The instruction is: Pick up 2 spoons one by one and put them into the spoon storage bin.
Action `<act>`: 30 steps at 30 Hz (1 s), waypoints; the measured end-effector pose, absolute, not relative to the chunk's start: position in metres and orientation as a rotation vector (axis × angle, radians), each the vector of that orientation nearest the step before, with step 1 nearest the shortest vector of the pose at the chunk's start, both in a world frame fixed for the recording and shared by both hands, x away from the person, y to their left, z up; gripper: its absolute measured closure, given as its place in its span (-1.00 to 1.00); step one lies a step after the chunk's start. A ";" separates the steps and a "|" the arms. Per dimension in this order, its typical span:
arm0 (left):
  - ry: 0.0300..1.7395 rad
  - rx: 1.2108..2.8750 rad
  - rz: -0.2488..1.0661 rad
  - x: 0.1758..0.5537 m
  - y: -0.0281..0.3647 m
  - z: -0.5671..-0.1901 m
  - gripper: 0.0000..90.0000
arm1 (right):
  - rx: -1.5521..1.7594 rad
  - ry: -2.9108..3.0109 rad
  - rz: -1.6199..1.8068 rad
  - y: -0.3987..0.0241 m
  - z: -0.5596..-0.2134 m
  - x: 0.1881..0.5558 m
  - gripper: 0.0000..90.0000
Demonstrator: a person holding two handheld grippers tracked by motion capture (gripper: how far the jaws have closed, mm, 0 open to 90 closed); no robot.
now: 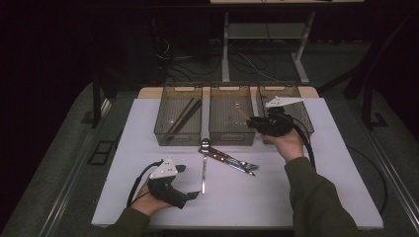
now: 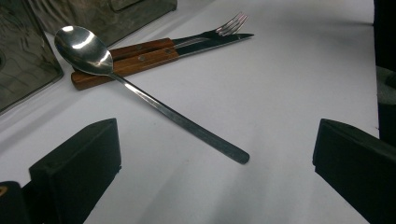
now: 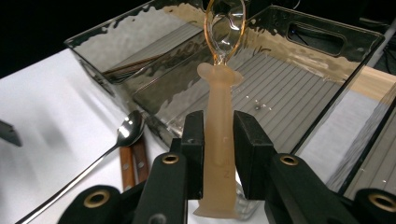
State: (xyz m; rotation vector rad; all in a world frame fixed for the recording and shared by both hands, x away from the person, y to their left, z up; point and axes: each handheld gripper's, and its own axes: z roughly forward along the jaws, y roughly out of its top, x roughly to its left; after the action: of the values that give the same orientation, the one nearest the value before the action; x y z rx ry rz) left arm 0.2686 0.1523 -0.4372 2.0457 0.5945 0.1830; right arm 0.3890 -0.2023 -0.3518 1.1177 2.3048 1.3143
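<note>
We are clamping our right tool on the pale handle of a translucent plastic spoon, whose clear bowl is hanging ahead of the tool over the middle bin. Our left tool is resting wide on the surface, with the metal spoon lying just ahead between its jaws, untouched.

Dim room, dark surround; white table brightly lit from overhead. Soft shadows under left gripper jaws. Glare on metal spoon bowl and rippled bin walls. High view grainy, low detail. Near jaws in gripper views slightly soft.
</note>
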 end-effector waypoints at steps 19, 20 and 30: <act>0.582 2.045 0.179 0.268 0.151 -0.436 -1.00 | 1.197 2.369 1.075 -0.173 -0.370 0.442 0.65; 0.578 2.049 0.181 0.268 0.152 -0.436 -1.00 | 1.196 2.378 1.067 -0.172 -0.372 0.443 0.65; 0.574 2.057 0.182 0.268 0.152 -0.436 -1.00 | 1.219 2.408 1.001 -0.162 -0.381 0.449 0.37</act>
State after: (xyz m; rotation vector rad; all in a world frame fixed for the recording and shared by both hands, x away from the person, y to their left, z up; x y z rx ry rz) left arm 0.2682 0.1519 -0.4359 2.0567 0.5739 0.1822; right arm 0.4487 -0.1619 -0.3812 1.2186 2.4084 1.0015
